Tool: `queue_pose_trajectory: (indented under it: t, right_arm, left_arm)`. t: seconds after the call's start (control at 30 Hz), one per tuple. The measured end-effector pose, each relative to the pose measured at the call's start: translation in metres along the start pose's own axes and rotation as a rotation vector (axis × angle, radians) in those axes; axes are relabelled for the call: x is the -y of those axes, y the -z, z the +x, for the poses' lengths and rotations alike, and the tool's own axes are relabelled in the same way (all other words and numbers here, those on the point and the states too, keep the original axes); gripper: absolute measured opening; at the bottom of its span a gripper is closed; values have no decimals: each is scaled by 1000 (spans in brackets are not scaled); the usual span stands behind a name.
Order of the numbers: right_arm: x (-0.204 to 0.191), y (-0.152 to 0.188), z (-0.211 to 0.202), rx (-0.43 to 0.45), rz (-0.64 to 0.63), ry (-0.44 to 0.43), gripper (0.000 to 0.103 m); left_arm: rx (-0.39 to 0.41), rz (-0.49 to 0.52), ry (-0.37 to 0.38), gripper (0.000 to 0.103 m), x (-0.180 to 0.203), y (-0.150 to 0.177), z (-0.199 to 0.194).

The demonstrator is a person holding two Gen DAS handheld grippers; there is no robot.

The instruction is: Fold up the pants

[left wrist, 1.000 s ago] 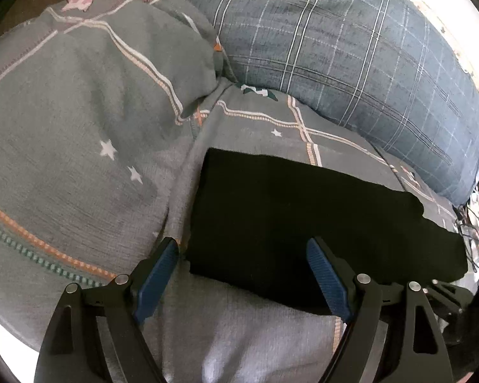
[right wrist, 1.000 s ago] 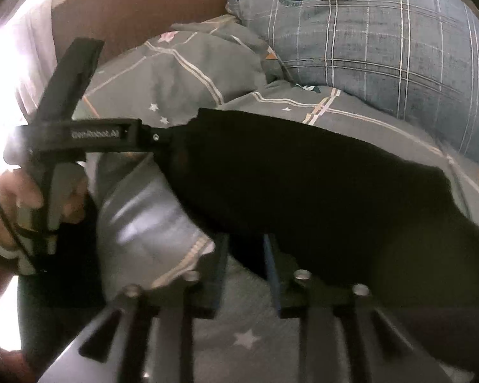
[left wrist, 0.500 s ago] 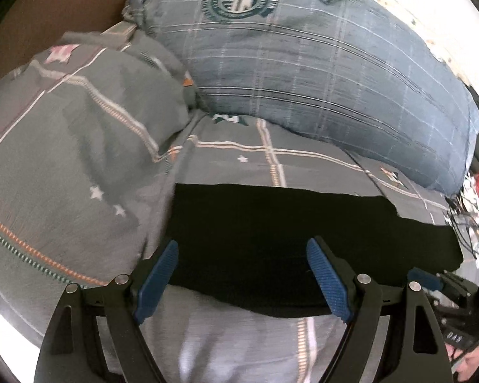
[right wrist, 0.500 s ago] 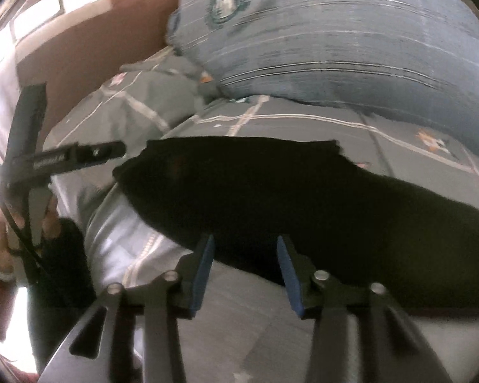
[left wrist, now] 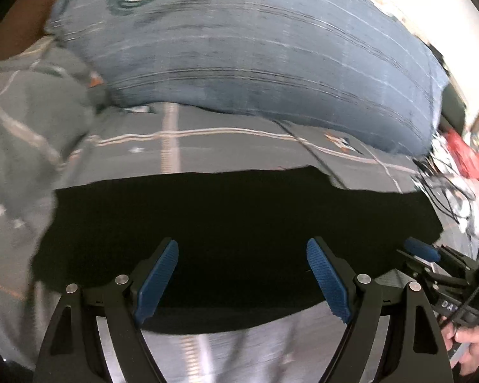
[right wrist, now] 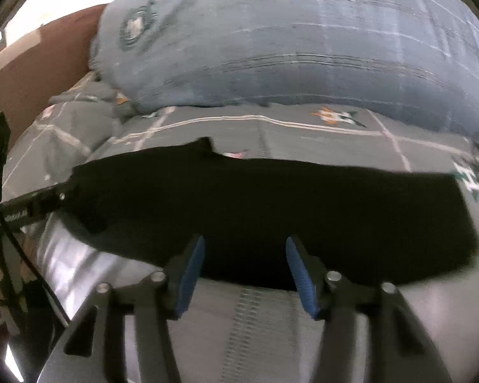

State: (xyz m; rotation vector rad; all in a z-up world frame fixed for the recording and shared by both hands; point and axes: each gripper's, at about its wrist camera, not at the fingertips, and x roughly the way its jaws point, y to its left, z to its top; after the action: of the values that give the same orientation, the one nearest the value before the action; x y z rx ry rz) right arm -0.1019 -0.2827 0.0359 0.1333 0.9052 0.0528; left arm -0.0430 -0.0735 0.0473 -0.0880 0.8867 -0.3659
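The black pants (left wrist: 233, 220) lie folded flat as a long dark band across the grey bed cover (left wrist: 226, 140). My left gripper (left wrist: 242, 271) hangs open above their near edge, with nothing between its blue pads. In the right wrist view the same pants (right wrist: 271, 204) stretch from left to right. My right gripper (right wrist: 244, 271) is over their near edge with its jaws opening and nothing between them. The right gripper's tip (left wrist: 421, 252) shows at the right rim of the left wrist view. The left gripper's arm (right wrist: 32, 204) reaches the pants' left end in the right wrist view.
A big blue plaid pillow (left wrist: 255, 51) lies behind the pants. A bunched grey quilt (left wrist: 22, 121) rises at the left. Cables and red things (left wrist: 456, 166) crowd the right edge of the bed. A brown headboard (right wrist: 38, 67) stands at the back left. A hand (left wrist: 472, 344) holds the right tool.
Both views have swung right along the pants, so the pillow now fills the back. The right gripper's jaws have spread from nearly shut to well apart. The pants lie flat on the cover.
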Motion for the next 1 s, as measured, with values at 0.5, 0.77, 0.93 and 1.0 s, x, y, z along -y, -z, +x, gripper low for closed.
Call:
queue_pose_trajectory:
  t: [0.5,0.77,0.93,1.0]
  right_arm:
    - [85,14,-16,-5,170,102,58]
    - [128,28,-30,6,315,118,63]
    - [152,38,-35,6,385,135,63]
    - [160,41,-36,13,421,135,63]
  left_arm:
    - [-114,171,211,87,72,-61,98]
    - [-155,277,293,90,126,-100,152]
    - [-202,355,343,90,163,-118,188]
    - [-219,390,370,90,182,-127,204]
